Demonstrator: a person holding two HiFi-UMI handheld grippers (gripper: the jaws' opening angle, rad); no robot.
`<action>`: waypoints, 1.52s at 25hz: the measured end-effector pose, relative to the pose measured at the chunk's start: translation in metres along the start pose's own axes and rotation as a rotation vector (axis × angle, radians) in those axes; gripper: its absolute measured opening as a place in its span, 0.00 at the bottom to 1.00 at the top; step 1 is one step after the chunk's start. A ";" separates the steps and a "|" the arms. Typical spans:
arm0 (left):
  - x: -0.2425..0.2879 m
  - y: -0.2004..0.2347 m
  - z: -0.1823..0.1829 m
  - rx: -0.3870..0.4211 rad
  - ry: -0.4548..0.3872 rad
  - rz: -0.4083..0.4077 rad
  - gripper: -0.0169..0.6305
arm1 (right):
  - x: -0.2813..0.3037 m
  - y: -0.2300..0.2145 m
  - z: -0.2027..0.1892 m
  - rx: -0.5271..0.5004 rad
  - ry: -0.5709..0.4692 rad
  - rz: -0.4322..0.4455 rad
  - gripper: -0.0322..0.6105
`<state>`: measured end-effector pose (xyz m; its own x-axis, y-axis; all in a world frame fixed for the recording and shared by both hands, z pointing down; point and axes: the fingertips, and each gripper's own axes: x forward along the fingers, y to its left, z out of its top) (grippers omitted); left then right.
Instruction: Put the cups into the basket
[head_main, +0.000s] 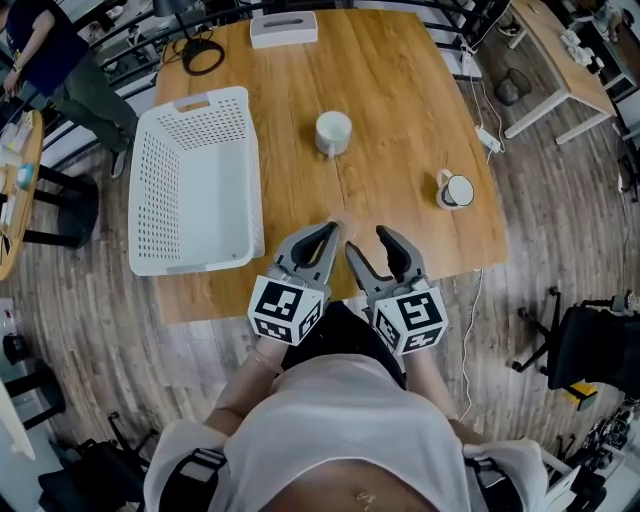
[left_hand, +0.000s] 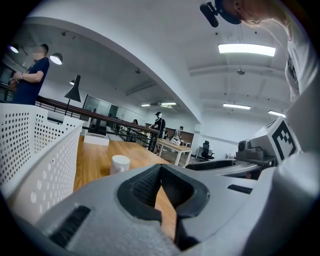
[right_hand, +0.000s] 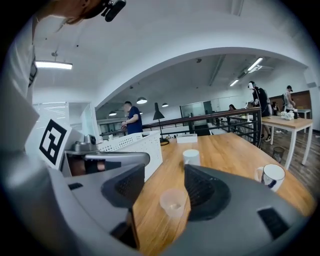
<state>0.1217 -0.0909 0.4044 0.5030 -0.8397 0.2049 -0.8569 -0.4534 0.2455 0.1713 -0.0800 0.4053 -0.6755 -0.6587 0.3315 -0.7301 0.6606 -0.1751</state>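
The wooden table (head_main: 400, 90) fills the upper middle of the head view. A white perforated plastic basket (head_main: 200, 100) stands on its left part, and none of the cups is in it. A plain white cup (head_main: 333, 132) stands upright near the table's centre, just right of the basket's far end. A white mug (head_main: 456, 190) with a handle stands well apart from it, toward the right edge. In the right gripper view the mug's side shows a dark mark too small to read.

A small translucent plastic cup (right_hand: 174, 202) stands upright near the table's near edge, at lower centre of the right gripper view. The right gripper (head_main: 367, 240) has its jaws spread. The translucent cup stands between them, closer to the jaw on the right of that view, and neither pad presses on it.

The left gripper (head_main: 330, 232) lies just beside the right one, at its left in the head view. In the left gripper view its jaws meet at the tips with nothing between them, and only bare wood shows through the gap behind.

Each gripper carries a cube with black-and-white square markers (head_main: 287, 308), which are coded patterns and not letters.

At the top of the head view a flat white box (head_main: 283, 28) and a coiled black cable (head_main: 203, 55) lie on the far end of the table. A person in a dark top (head_main: 40, 50) stands in the upper left corner.
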 end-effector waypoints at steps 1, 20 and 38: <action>0.002 0.003 0.000 -0.001 0.001 0.012 0.04 | 0.003 -0.001 -0.002 -0.012 0.018 0.011 0.44; 0.007 0.033 -0.052 -0.036 0.110 0.055 0.04 | 0.065 -0.006 -0.079 -0.288 0.530 0.136 0.62; 0.012 0.052 -0.074 -0.129 0.136 0.076 0.04 | 0.101 -0.014 -0.122 -0.405 0.814 0.207 0.62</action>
<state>0.0916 -0.1025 0.4901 0.4560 -0.8175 0.3517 -0.8756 -0.3414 0.3417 0.1258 -0.1113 0.5542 -0.3953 -0.1595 0.9046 -0.4083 0.9127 -0.0175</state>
